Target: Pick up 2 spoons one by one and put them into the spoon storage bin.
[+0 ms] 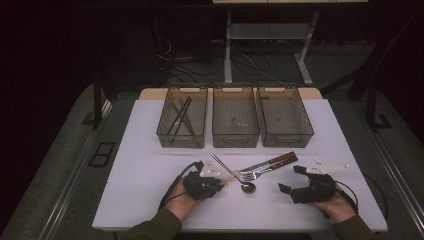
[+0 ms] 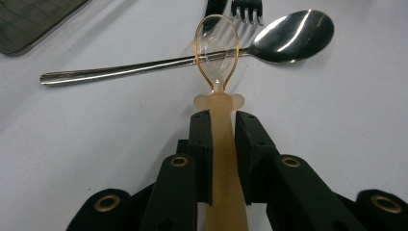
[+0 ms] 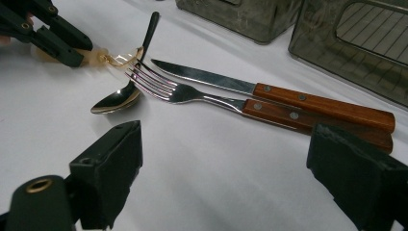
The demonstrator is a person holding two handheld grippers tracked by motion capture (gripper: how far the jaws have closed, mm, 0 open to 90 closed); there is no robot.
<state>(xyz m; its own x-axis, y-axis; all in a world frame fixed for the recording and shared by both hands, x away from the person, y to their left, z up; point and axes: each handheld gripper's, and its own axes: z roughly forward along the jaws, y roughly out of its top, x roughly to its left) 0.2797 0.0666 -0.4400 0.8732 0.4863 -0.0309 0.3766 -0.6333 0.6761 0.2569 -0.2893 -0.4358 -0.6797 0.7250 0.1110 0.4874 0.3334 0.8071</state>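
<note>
On the counter near its front edge, I have my left gripper clamped on the amber plastic spoon, whose bowl lies across the metal spoon. My right gripper has its jaws wide apart, just short of the fork and knife.
</note>
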